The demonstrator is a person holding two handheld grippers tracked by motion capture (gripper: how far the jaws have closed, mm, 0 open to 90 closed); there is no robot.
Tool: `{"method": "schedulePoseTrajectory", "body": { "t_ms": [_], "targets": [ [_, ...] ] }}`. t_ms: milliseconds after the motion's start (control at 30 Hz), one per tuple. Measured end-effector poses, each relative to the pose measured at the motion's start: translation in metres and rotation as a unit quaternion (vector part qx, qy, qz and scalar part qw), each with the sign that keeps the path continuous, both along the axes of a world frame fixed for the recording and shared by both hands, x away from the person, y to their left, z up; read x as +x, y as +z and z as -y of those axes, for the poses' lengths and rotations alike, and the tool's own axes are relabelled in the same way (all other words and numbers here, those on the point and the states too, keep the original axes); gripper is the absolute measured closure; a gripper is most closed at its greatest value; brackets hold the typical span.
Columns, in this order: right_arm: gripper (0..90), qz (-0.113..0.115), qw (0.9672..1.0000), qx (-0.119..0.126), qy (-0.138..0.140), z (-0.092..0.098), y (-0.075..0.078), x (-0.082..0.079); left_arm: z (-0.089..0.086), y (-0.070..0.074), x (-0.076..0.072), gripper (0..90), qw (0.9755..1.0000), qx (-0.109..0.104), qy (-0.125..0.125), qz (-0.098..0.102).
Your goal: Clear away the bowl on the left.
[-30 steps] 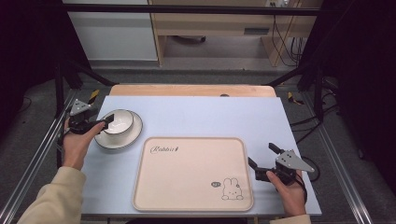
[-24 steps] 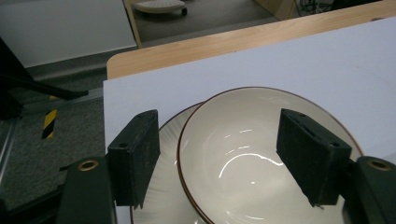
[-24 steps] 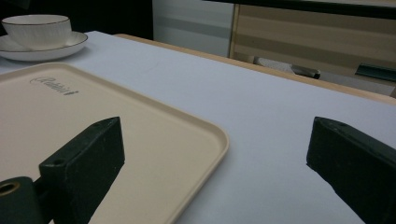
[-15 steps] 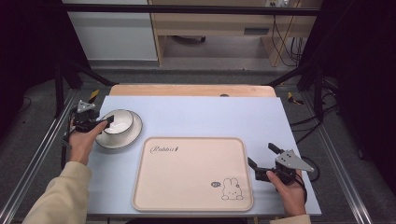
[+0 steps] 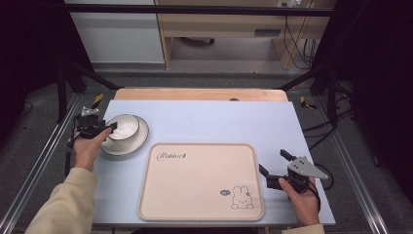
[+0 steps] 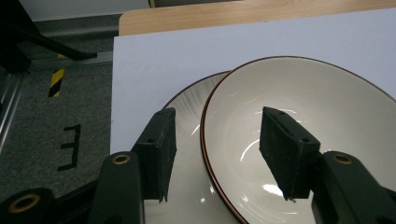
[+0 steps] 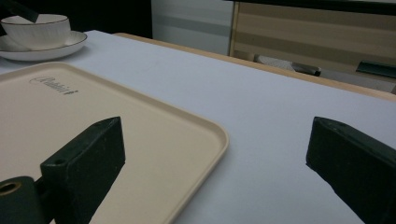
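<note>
A white bowl (image 5: 125,126) with a dark rim stands on a matching plate (image 5: 127,145) at the table's left. My left gripper (image 5: 113,126) is open at the bowl's left side. In the left gripper view (image 6: 217,126) one jaw hangs over the plate (image 6: 187,102) outside the bowl (image 6: 327,116), the other inside it, with the rim between them untouched. My right gripper (image 5: 272,162) rests open just off the right edge of the beige rabbit tray (image 5: 199,180). Between its jaws (image 7: 215,123) lie only the tray's corner (image 7: 205,128) and bare table.
The pale blue table top (image 5: 219,119) has a wooden strip (image 5: 199,94) along its far edge. Dark metal frame rails (image 5: 44,161) run along both sides below the table. In the right gripper view, bowl (image 7: 37,25) and plate (image 7: 42,49) sit far off.
My left hand shifted slightly at the bowl's left rim. The right gripper, the tray and the dishes stayed where they were.
</note>
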State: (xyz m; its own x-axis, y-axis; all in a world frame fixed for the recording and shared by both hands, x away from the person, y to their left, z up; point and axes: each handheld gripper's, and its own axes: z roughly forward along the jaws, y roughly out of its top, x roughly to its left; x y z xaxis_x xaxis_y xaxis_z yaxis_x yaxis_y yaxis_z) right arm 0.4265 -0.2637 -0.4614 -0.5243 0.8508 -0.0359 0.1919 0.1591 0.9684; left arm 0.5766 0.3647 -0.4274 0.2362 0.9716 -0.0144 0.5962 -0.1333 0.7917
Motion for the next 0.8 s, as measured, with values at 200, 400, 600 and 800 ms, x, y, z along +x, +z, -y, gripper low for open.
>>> {"method": "schedulePoseTrajectory", "body": {
  "t_ms": [200,400,600,800],
  "targets": [
    [4.7,-0.001,1.0000,0.001,0.001,0.000,0.000,0.000,-0.002,-0.005,0.002,54.4,0.9999,0.003,0.007,-0.013],
    [4.7,-0.002,1.0000,0.004,0.002,0.000,0.001,0.000,-0.001,-0.009,0.005,60.0,0.9995,0.009,0.010,-0.027],
    [4.7,-0.003,1.0000,0.005,0.002,0.001,0.001,0.000,-0.003,-0.012,0.008,64.6,0.9993,-0.001,0.017,-0.034],
    [4.7,-0.003,0.9999,0.014,0.002,0.002,0.001,0.000,-0.004,-0.014,0.010,69.9,0.9989,-0.010,0.021,-0.040]
  ]
}}
